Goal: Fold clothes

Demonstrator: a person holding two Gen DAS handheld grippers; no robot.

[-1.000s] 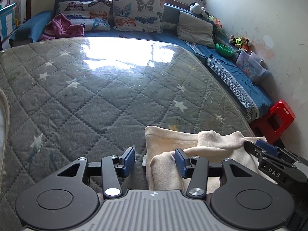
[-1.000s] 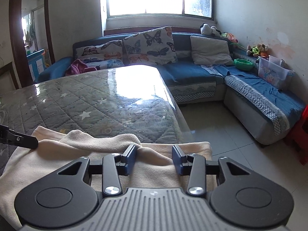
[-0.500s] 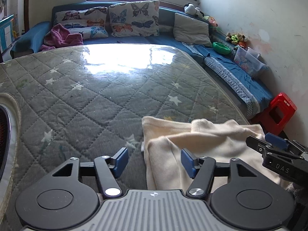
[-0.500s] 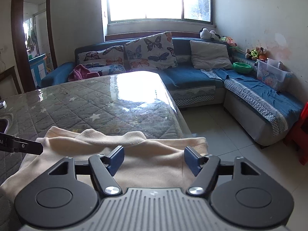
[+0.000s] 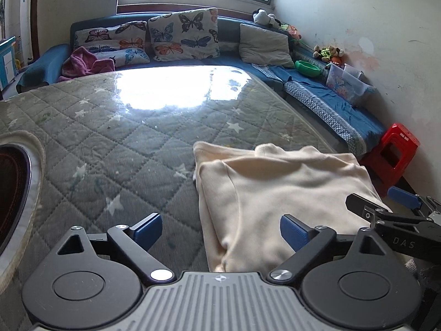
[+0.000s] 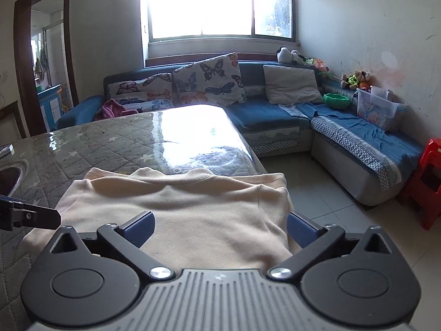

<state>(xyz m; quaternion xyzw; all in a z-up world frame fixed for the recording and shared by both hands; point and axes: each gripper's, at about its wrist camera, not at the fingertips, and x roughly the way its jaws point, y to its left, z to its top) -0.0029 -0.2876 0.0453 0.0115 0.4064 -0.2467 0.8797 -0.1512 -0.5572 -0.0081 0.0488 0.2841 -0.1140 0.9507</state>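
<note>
A cream garment [image 5: 281, 182] lies folded flat on the near right corner of the quilted grey table [image 5: 110, 151]. My left gripper [image 5: 220, 230] hovers at the garment's near left edge. Its jaws are opening wide, and the cloth's edge lies between them without the pads pressing on it. My right gripper [image 6: 220, 230] stands over the near right part of the garment [image 6: 193, 201], its jaws also opening, the blue pads clear of the cloth. It also shows in the left wrist view as my right gripper [image 5: 377, 201], at the garment's right side.
The table's right edge [image 6: 256, 162] drops to a tiled floor [image 6: 317, 201]. A blue corner sofa [image 6: 358, 138] with butterfly cushions runs behind and to the right, with a red stool [image 6: 424, 187] beside it. A round dark inset [image 5: 11, 193] sits at the table's left.
Both grippers went from partly closed over the cloth to wide apart and drew back toward the near edge. The garment now lies flat and released on the table.
</note>
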